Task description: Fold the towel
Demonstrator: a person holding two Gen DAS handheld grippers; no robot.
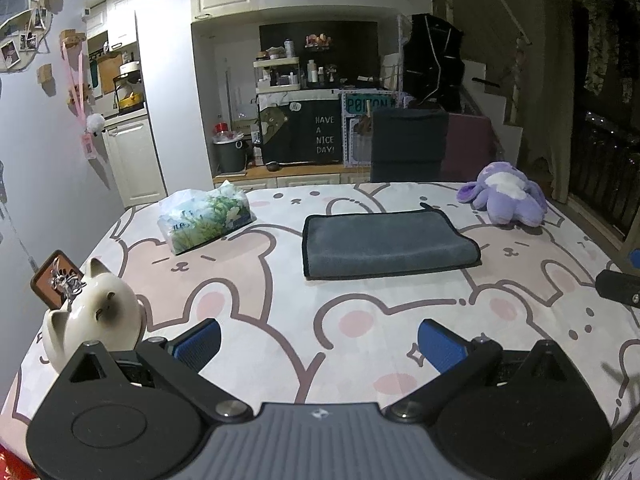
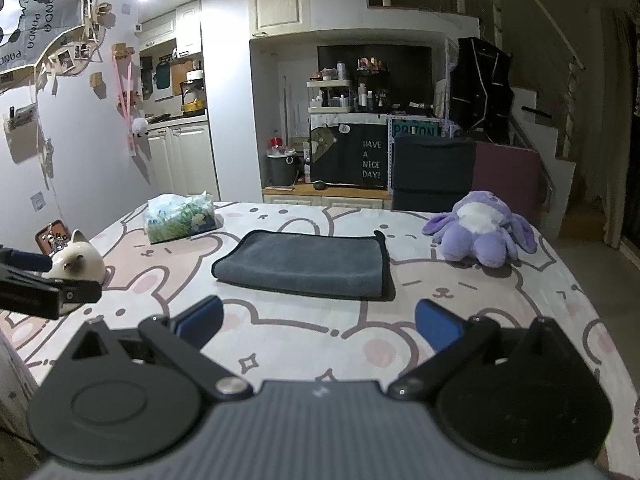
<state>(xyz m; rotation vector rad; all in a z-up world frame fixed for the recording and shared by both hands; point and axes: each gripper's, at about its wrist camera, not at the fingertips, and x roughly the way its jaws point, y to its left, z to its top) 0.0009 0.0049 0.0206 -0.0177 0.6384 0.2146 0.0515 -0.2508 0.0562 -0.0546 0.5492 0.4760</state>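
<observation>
A dark grey towel [image 1: 388, 242] lies folded into a flat rectangle on the bunny-print table cover, in the middle of the table; it also shows in the right wrist view [image 2: 308, 266]. My left gripper [image 1: 318, 344] is open and empty, above the cover well in front of the towel. My right gripper [image 2: 318, 326] is open and empty, a short way in front of the towel's near edge. The left gripper shows at the left edge of the right wrist view [image 2: 40, 284], and the right gripper's tip at the right edge of the left wrist view [image 1: 618, 286].
A white ceramic cat [image 1: 96, 312] stands at the near left corner. A tissue pack [image 1: 206, 218] lies at the back left, a purple plush toy [image 1: 508, 196] at the back right. A dark chair [image 1: 408, 146] stands behind the table.
</observation>
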